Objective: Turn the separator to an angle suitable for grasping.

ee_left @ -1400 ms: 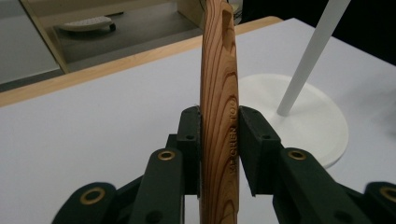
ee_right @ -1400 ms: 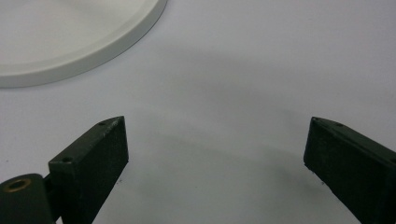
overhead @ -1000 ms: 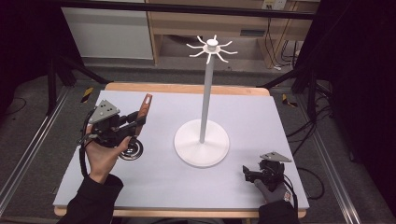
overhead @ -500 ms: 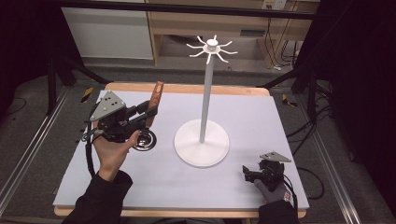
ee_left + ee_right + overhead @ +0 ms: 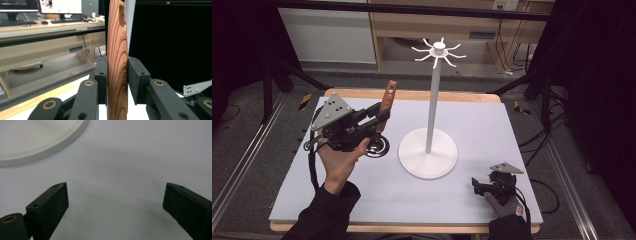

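Observation:
A wooden-handled kitchen utensil (image 5: 387,98) is clamped in my left gripper (image 5: 382,115), which is shut on the handle and held above the table's left half. The handle points up and slightly right. The utensil's dark round head (image 5: 377,147) hangs low by the palm, just over the mat. In the left gripper view the handle (image 5: 117,50) stands upright between the pads (image 5: 101,75). To the right stands a white rack (image 5: 431,100) with hooks (image 5: 439,50) at its top. My right gripper (image 5: 477,185) rests open on the mat at the front right, nothing between its fingers (image 5: 51,202).
The rack's round white base (image 5: 428,152) sits mid-table, and its rim (image 5: 37,147) lies just ahead of the right gripper. A pale mat (image 5: 492,120) covers the wooden table. Desks with monitors (image 5: 60,6) stand beyond the far edge.
My left gripper has risen and moved right toward the rack with the utensil, and the handle now stands more upright. The right gripper has stayed still.

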### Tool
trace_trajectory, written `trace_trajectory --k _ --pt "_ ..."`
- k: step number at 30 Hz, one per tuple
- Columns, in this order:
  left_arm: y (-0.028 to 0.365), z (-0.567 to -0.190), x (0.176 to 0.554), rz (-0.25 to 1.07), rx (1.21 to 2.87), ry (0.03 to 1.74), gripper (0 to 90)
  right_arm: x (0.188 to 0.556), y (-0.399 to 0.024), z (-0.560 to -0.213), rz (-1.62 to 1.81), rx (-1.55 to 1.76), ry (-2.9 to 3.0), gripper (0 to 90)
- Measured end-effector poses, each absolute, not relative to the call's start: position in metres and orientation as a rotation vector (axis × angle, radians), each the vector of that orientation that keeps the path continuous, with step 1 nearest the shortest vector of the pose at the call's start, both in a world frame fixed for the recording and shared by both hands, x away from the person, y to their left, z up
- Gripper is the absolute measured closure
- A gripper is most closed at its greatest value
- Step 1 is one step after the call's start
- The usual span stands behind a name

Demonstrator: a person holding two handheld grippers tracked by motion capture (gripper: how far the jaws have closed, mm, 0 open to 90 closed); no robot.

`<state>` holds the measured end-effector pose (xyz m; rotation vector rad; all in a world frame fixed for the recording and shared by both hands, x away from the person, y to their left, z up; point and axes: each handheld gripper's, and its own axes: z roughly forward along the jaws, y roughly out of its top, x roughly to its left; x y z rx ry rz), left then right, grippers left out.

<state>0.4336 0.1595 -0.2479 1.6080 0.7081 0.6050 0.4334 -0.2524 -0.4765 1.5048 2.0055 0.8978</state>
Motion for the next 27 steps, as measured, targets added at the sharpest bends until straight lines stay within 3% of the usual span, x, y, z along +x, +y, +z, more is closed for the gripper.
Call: trace_trajectory --k 27 --pt "0.106 -0.21 0.435 0.584 1.61 0.588 70.3 0.434 -0.253 -0.476 0.902 1.506 2.007 6.8"
